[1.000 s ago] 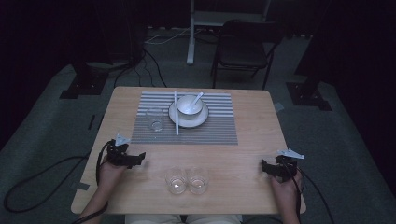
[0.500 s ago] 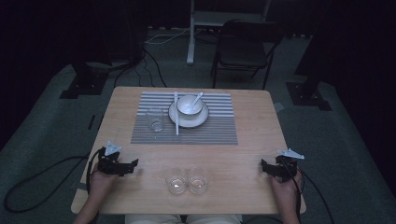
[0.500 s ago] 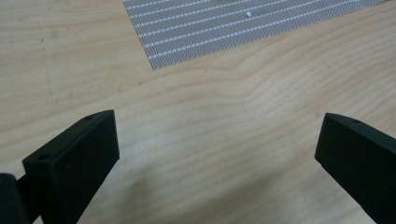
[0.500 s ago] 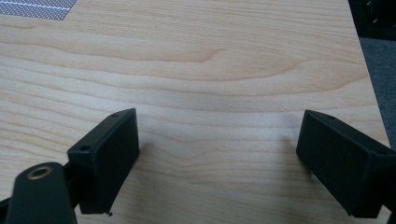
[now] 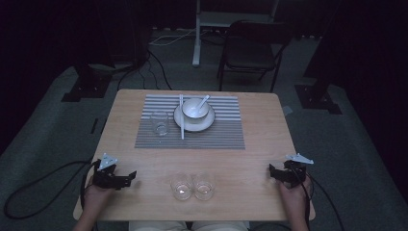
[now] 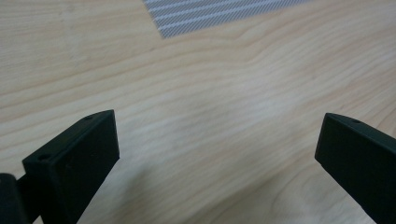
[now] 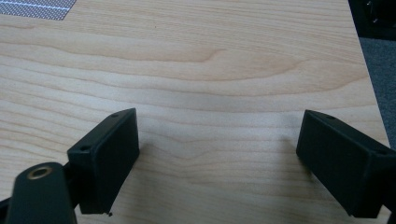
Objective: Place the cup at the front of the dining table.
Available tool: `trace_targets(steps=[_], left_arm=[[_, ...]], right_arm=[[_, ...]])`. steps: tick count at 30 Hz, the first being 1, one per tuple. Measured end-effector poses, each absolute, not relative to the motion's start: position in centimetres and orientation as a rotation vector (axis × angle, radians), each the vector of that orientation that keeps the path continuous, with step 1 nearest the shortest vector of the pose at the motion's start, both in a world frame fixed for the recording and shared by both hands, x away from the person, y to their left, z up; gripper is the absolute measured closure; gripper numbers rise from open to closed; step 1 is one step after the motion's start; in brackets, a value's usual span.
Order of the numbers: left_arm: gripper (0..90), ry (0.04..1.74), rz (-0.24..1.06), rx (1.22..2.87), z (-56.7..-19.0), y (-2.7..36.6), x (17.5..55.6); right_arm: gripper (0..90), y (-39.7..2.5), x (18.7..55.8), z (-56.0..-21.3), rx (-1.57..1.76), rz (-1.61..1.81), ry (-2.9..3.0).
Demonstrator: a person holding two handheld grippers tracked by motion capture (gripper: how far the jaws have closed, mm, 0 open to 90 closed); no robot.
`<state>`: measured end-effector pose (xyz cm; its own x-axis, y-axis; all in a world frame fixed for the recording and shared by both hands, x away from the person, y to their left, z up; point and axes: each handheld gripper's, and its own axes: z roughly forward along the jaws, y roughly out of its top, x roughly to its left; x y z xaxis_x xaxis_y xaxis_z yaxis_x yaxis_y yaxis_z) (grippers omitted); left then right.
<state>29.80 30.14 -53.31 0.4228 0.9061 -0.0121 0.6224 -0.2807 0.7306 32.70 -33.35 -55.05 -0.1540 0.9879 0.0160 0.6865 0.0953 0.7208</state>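
No readable brand, label or writing on anything here, just plain stuff.

Left to right: the left gripper (image 5: pixel 129 176) sits low over the wooden table (image 5: pixel 260 144) near its left front corner, jaws spread wide with nothing but bare wood grain between them. Just off its fingertips, toward the middle of the front edge, stand two small clear glasses (image 5: pixel 192 186), touching side by side. They're between the two grippers, apart from both. Farther out past the fingers is a grey striped placemat (image 5: pixel 221 134) carrying a third glass (image 5: pixel 159 123), a white plate (image 5: pixel 185 126) with a bowl (image 5: pixel 195 108) and spoon (image 5: pixel 204 100), and a chopstick (image 5: pixel 182 122) lying across the plate's left rim. The right gripper (image 5: pixel 272 172) is near the right front corner, jaws also wide open on nothing.

Room's dim: grey carpet, a dark chair (image 5: pixel 250 53) behind the table, cables on the floor.
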Motion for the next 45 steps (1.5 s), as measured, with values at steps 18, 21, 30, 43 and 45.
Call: trace_targets(steps=[18, 21, 30, 43, 45], left_arm=[[0.0, 1.351, 0.580, 1.950, -53.7, 33.9, 26.1], [0.0, 1.310, 0.581, 1.938, -53.8, 34.6, 25.3], [0.0, 1.315, 0.634, 1.929, -54.2, 35.9, 23.2], [0.0, 1.381, 0.715, 1.850, -54.2, 37.2, 21.1], [0.0, 1.400, 0.715, 1.814, -54.2, 37.7, 20.8]], right_arm=[[12.5, -33.3, 32.7, -55.1, 1.636, 0.823, 1.897], [12.5, -33.3, 32.7, -55.1, 1.636, 0.823, 1.897], [12.5, -33.3, 32.7, -55.1, 1.636, 0.823, 1.897], [12.5, -33.3, 32.7, -55.1, 1.637, 0.824, 1.897], [12.5, -33.3, 32.7, -55.1, 1.637, 0.823, 1.897]])
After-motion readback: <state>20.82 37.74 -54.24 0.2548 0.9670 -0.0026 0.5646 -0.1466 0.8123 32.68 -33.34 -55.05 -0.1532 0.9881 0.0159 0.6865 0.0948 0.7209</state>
